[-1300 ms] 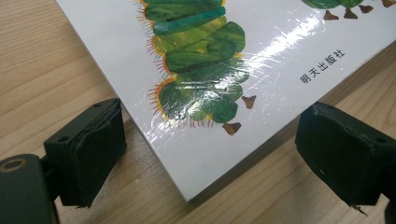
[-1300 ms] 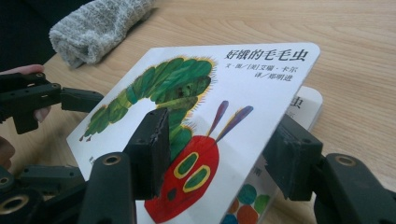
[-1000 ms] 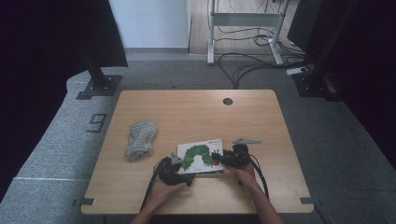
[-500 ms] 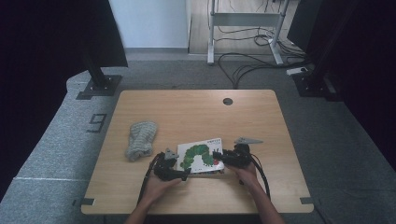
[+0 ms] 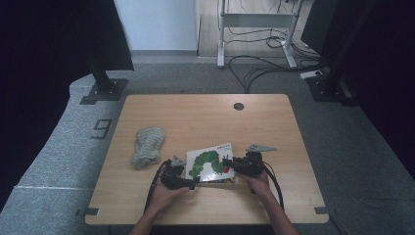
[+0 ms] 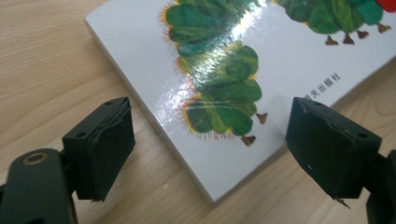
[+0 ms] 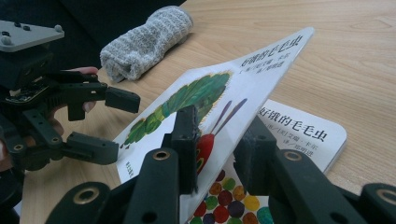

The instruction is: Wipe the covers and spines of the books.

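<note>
We see the right gripper (image 7: 215, 154) pinching the book's lifted cover (image 7: 219, 88), its jaws just closing; the left gripper (image 6: 210, 144) gapes around the book's (image 5: 211, 163) left corner, near table (image 5: 205, 112) edge.

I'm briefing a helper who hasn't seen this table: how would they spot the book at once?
On the wooden table, look at the near edge between the two hand-held grippers. The book lies there, white and glossy with a green caterpillar on its cover. The only other loose thing is a grey knitted sock to its left.
</note>
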